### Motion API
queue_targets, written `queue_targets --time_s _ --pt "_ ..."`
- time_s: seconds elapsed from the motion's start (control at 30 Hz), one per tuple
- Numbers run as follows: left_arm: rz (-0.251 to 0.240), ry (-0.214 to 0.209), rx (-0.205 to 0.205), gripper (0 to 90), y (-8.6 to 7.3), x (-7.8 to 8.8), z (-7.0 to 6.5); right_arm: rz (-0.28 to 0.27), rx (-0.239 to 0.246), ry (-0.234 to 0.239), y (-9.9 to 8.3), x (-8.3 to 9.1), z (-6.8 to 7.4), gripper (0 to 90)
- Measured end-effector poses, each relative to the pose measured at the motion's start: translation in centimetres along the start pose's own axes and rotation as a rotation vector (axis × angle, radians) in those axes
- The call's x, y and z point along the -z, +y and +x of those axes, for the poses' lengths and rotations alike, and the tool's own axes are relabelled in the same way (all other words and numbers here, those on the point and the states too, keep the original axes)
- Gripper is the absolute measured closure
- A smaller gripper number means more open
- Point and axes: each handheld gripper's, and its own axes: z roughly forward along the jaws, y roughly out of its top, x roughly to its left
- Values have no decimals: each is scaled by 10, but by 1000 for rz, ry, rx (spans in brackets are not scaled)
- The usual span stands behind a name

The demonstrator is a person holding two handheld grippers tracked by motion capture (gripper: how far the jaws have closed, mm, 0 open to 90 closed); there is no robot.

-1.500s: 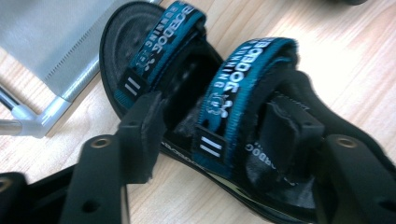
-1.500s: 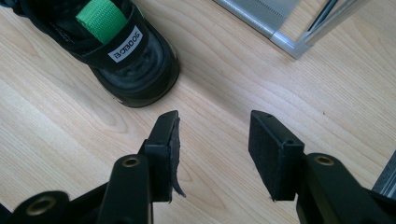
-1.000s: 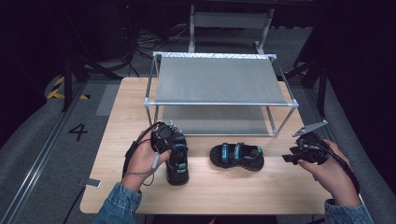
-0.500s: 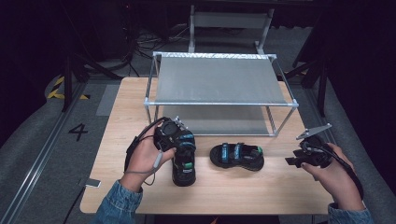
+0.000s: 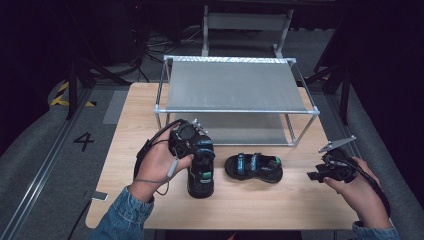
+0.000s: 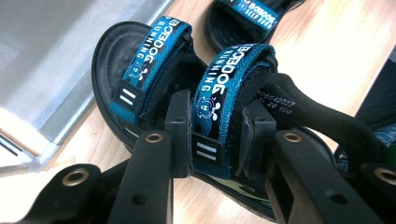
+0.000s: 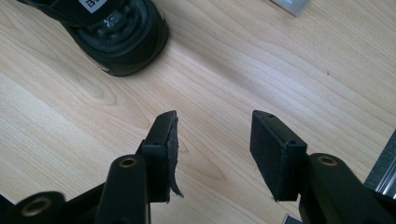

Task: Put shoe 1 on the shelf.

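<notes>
Left gripper (image 6: 212, 140): jaws pinched on the rear blue strap of a black sandal (image 6: 154, 79), pads pressing either side of the strap; in the high view this gripper (image 5: 192, 145) sits left of centre with the held sandal (image 5: 201, 175) now tipped up and partly off the wooden table (image 5: 250, 205), higher than a second ago, so the lift looks under way, likely toward the metal rack (image 5: 235, 90) at upper centre; second sandal (image 5: 253, 167) flat at centre; right gripper (image 7: 212, 140), lower right of the high view (image 5: 332, 167), jaws spread, holding nothing, above bare wood
</notes>
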Motion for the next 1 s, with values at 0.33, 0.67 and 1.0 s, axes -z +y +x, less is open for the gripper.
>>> queue_targets --time_s 0.33,0.67,1.0 --pt "-27 8 -7 701 16 23 -8 4 -6 4 -3 -1 0 523" --pt "-54 6 -37 702 33 45 -16 16 -14 12 -6 -5 0 521" --pt "-50 16 -42 702 46 65 -20 43 -18 24 -8 -13 1 522"
